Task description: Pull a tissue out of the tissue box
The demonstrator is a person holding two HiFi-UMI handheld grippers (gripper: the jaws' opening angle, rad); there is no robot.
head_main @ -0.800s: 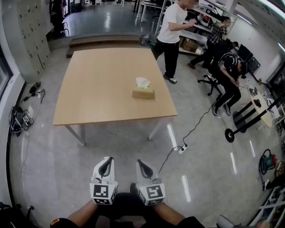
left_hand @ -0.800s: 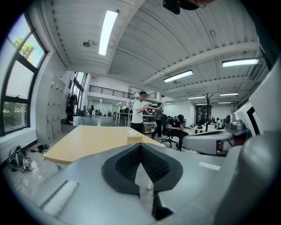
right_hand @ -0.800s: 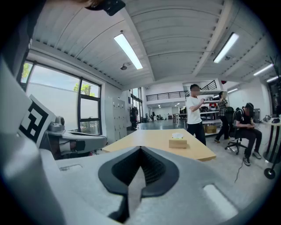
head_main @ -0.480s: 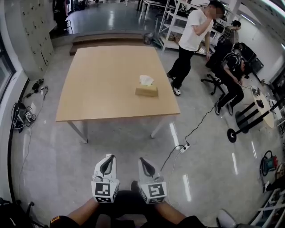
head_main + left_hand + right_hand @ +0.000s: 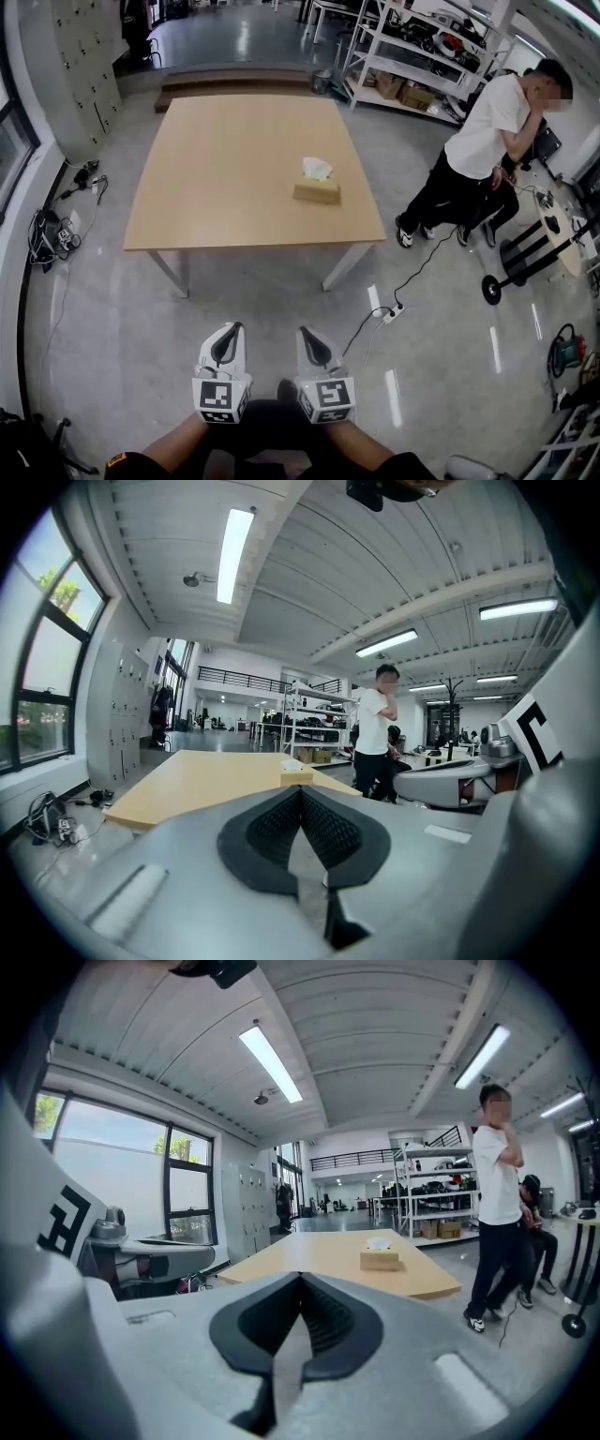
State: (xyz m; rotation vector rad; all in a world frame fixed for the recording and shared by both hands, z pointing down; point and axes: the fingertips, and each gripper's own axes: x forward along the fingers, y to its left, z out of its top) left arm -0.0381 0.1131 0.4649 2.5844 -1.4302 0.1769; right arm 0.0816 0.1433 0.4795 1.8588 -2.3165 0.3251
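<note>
Head view: high, steeply down, table far ahead. Both gripper views: low, near level, share table and tissue box.

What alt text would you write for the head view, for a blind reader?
A tissue box with a white tissue sticking up stands on a wooden table, near its right edge. Below, the left gripper and right gripper are held side by side over the floor, short of the table. A person in a white shirt stands at right.
</note>
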